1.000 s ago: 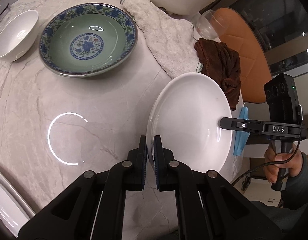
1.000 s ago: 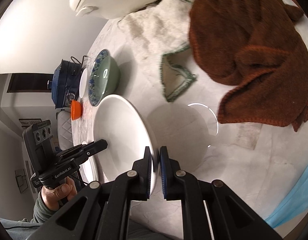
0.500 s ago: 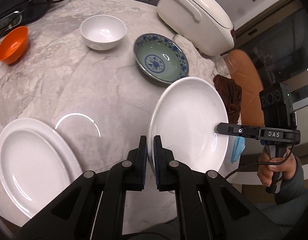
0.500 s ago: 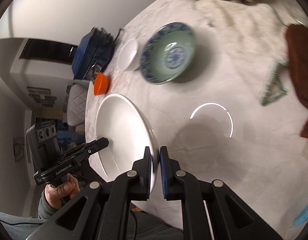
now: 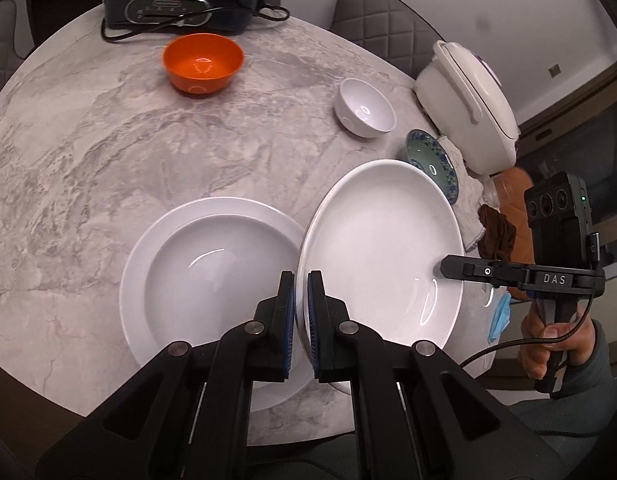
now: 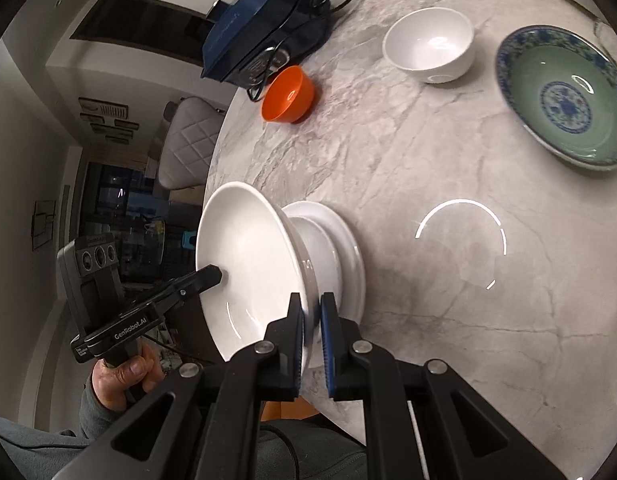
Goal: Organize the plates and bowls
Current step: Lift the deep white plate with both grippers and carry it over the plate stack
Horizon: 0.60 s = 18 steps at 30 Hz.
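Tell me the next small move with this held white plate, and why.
Probably carry the white plate leftward and lower it onto the stacked plates. Both the left gripper and right gripper clamp its rim, and it sits beside the stack, not over it.

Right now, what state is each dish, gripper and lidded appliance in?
Held white plate: lifted, tilted, gripped at opposite rims.
Left gripper: shut on its rim.
Right gripper: shut on its rim.
Stacked white plates: flat on table.
Orange bowl: upright, empty.
White bowl: upright, empty.
Patterned bowl: upright, empty.
Rice cooker: lid closed.
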Available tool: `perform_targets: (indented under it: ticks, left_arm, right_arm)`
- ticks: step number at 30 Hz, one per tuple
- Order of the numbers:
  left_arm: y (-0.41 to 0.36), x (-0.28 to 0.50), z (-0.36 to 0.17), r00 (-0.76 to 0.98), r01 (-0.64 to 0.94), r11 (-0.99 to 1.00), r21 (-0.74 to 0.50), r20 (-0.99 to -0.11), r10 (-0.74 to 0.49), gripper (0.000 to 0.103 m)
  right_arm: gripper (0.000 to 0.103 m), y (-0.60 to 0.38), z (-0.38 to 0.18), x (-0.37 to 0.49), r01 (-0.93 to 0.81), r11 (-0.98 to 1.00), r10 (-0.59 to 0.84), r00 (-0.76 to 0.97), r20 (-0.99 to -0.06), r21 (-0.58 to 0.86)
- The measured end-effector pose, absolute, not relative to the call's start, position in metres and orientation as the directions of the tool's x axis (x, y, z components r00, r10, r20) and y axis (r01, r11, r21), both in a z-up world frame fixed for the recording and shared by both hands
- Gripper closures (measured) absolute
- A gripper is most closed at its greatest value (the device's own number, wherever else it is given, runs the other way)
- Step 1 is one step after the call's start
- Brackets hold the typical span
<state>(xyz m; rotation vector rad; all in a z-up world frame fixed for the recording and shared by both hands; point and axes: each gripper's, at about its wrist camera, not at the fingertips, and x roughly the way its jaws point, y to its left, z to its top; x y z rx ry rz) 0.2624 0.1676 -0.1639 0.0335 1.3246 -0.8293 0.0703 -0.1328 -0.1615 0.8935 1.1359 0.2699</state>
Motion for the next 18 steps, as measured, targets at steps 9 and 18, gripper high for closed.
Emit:
perform_targets:
  ticks: [9, 18]
  left_arm:
    - [0.214, 0.285, -0.211, 0.013, 0.541, 0.759, -0.362, -0.899, -0.438, 0.098]
    - [0.213, 0.294, -0.266, -0.029, 0.560, 0.766, -0.315, -0.932, -0.362, 0.096]
  right_arm:
    - [0.092, -0.080, -0.190, 0.102, 0.253, 0.659, 0.612, 0.366, -0.701, 0.708]
    - [0.092, -0.063, -0.232, 0.116, 0.324, 0.691, 0.576, 0.293, -0.763, 0.646]
